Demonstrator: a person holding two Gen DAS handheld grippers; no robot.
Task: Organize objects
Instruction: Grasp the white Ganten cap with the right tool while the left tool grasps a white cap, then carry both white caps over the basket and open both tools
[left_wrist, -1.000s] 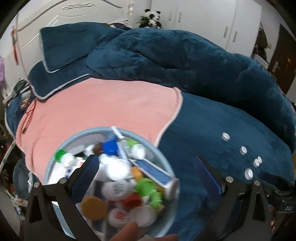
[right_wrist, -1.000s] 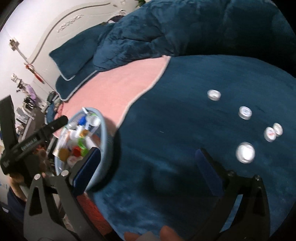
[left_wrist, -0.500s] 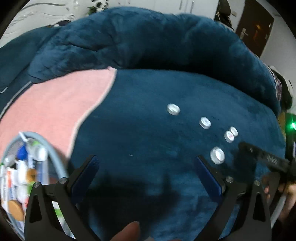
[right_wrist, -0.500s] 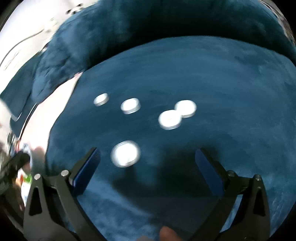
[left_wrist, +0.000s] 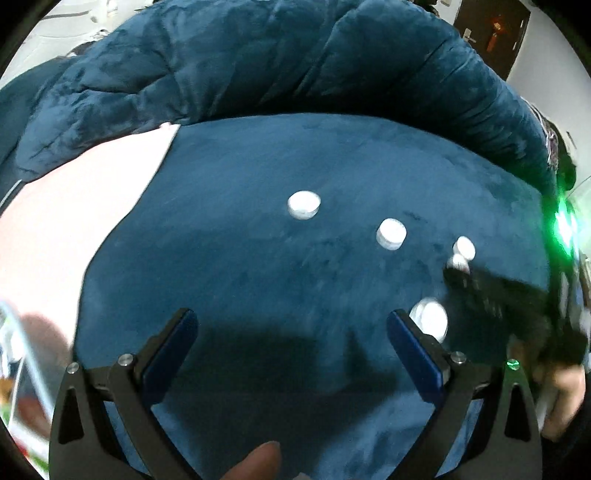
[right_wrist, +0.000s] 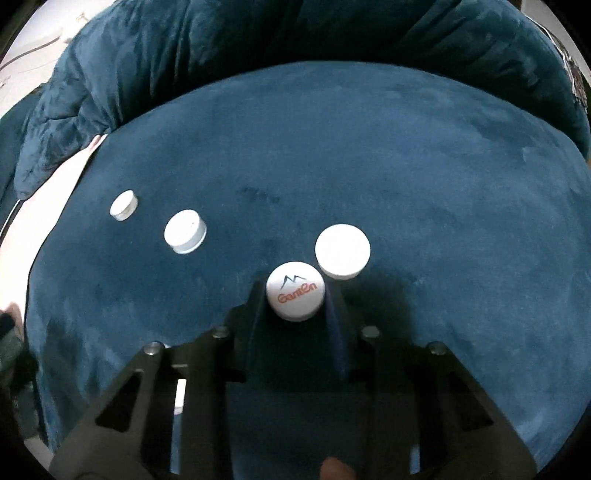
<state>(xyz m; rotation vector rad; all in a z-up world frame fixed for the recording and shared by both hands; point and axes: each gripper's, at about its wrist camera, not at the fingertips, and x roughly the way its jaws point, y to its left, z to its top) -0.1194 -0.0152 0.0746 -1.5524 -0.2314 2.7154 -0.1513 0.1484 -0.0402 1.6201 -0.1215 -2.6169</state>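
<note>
Right now our right gripper (right_wrist: 295, 295) has its two fingers closed in narrowly around the printed white cap (right_wrist: 295, 290), one finger on each side, apparently touching it, so we read this as a pinch just made. That cap sits on the dark blue blanket (right_wrist: 406, 166), toward its near edge, and a plain white cap (right_wrist: 342, 251) lies just beyond it to the right, nearly touching. Two more caps, a mid-row cap (right_wrist: 184, 231) and a far-left cap (right_wrist: 123, 205), run off toward the pink blanket (right_wrist: 79, 162) at the left edge.

Our left gripper (left_wrist: 291, 328) hangs above the blanket with its jaws wide and nothing between them; a blurred cap (left_wrist: 430, 319) lies just outside its right finger.

A round cap has no long axis, so what matters is the neighbour: we judge a straight lift safest, since sliding right would knock the plain cap.
</note>
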